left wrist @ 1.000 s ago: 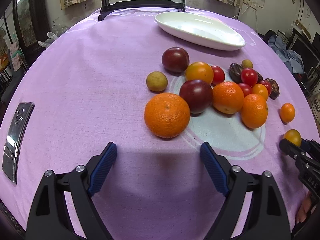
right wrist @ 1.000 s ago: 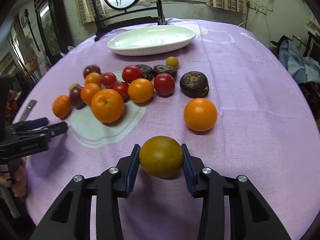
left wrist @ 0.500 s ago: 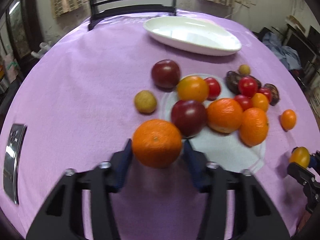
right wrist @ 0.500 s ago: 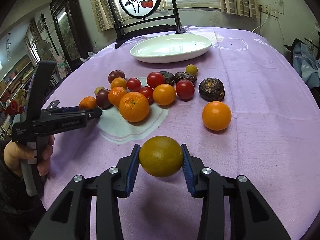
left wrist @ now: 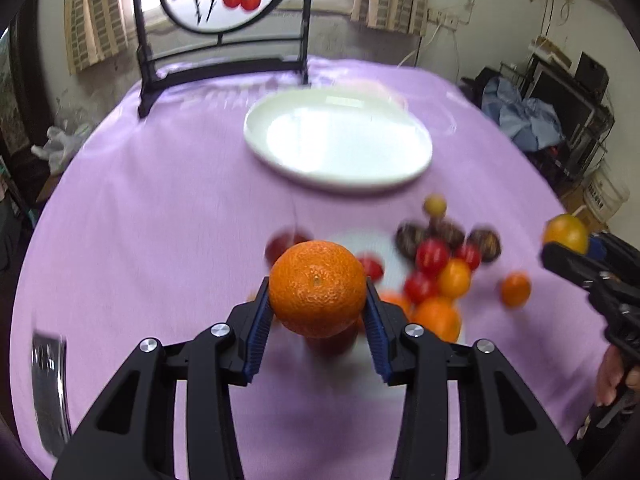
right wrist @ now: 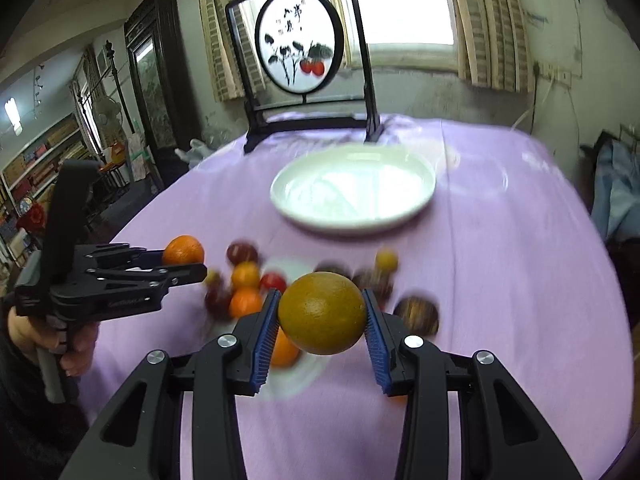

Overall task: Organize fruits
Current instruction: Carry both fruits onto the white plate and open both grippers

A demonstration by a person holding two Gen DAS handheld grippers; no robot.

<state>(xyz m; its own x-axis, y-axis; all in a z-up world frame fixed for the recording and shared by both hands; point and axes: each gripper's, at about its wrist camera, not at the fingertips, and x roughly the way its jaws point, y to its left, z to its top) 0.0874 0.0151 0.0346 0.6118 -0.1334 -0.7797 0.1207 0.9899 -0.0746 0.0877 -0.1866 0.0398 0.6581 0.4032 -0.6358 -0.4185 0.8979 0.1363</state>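
Note:
My left gripper (left wrist: 317, 292) is shut on a big orange mandarin (left wrist: 317, 289) and holds it above the purple tablecloth; it also shows in the right wrist view (right wrist: 183, 251). My right gripper (right wrist: 321, 314) is shut on a yellow-green round fruit (right wrist: 321, 313), also lifted; that fruit shows at the right in the left wrist view (left wrist: 566, 233). A white oval plate (left wrist: 338, 145) (right wrist: 354, 188) lies empty at the far middle. A blurred heap of oranges, red tomatoes and dark fruits (left wrist: 438, 268) (right wrist: 248, 284) lies below the grippers.
A black-framed round painted screen (right wrist: 300, 40) stands at the table's far edge behind the plate. A silver flat object (left wrist: 50, 388) lies at the near left of the table. Furniture and clutter surround the table (left wrist: 160, 216).
My left gripper closed on the big mandarin and lifted it. Both grippers rose and tipped up toward the plate, each carrying its fruit.

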